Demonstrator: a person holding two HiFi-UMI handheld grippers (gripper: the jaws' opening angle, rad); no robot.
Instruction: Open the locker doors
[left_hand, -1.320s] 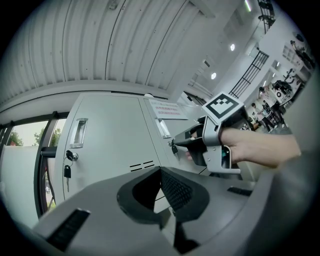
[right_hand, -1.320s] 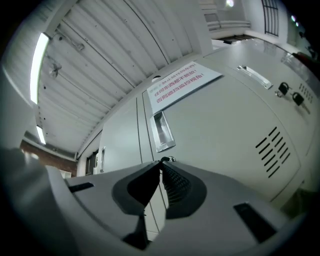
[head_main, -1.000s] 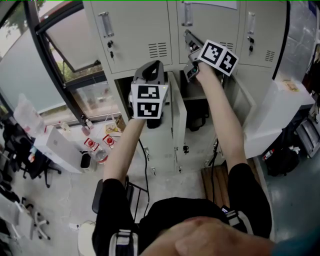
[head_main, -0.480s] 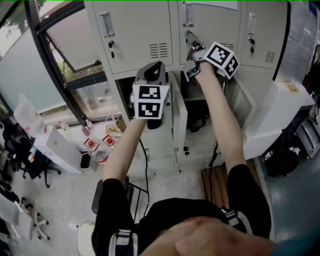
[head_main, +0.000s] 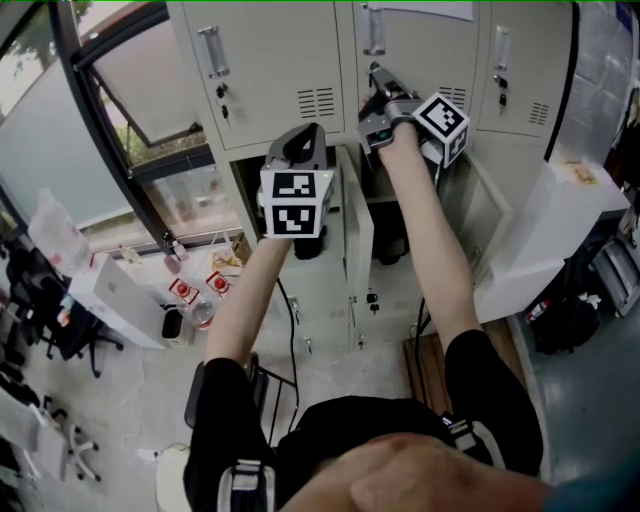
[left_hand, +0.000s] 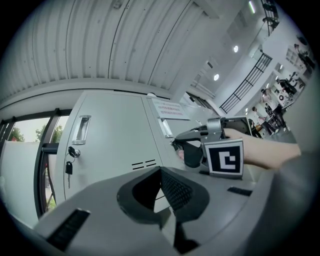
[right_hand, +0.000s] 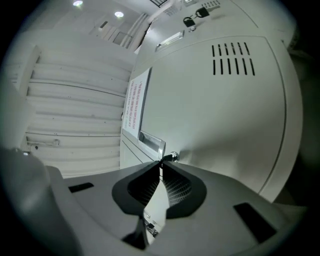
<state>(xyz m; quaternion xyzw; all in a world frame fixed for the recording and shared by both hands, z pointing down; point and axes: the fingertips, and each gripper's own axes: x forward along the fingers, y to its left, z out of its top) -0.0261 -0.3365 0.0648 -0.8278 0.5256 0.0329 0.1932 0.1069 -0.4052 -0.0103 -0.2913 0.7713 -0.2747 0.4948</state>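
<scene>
Jaws of right gripper (right_hand: 161, 162) pinched together on key (right_hand: 165, 159) in lock (right_hand: 173, 158) of middle upper locker door (right_hand: 215, 115); we see that door shut. Left gripper (left_hand: 160, 171) jaws closed tip to tip, nothing between them. We hold it clear of lockers, facing left upper door (left_hand: 107, 145), also shut, with hanging key (left_hand: 68, 167) in its lock. Below, lower door (head_main: 357, 235) stands swung open.
</scene>
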